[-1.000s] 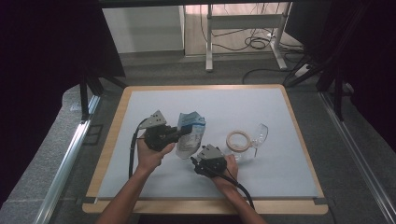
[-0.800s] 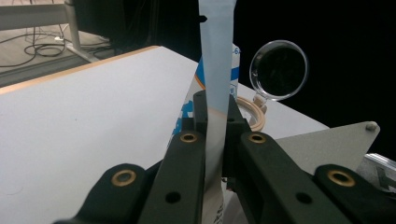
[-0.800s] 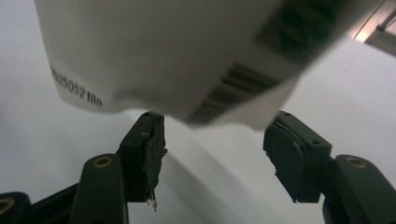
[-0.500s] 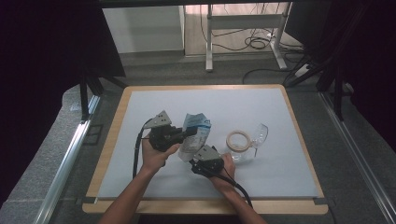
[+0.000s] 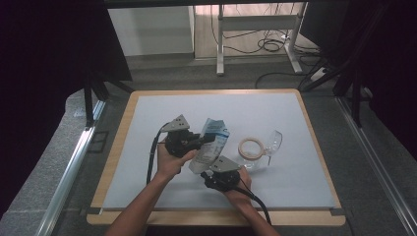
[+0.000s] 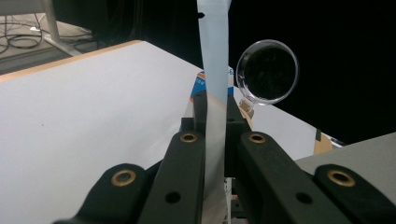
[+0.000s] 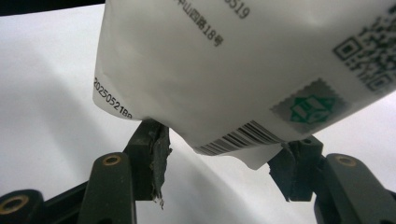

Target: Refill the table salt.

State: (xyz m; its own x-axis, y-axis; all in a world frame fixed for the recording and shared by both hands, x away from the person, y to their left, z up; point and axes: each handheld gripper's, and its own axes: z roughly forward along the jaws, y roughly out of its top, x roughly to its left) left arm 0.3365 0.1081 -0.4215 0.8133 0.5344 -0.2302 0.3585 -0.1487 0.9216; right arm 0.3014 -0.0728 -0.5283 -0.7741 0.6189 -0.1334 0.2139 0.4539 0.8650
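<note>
The pouch (image 5: 210, 147) is held above the table's (image 5: 305, 172) middle, clenched at its far end by the left gripper (image 5: 202, 140). Its near bottom corner lies between the right gripper's (image 7: 219, 165) jaws, which have just been closing but are not yet pressing.

1. High view: even overhead light on my white table mat (image 5: 295, 162), which reads bright but not blown out; everything around the table is near black.
2. Floor strip at the top is lit warmer, looks like daylight from the back.
3. Shadows under my hands are soft and short.
4. High view is slightly soft, low detail, mild bending at the frame edges.
5. My left gripper view: jaws sharp, bag (image 6: 214, 70) edge pale and washed out, black background, small glints on the glass (image 6: 267, 71) rim.
6. My right gripper view: bag print crisp, jaws dim in the bag's shadow, mat behind blurred.
</note>
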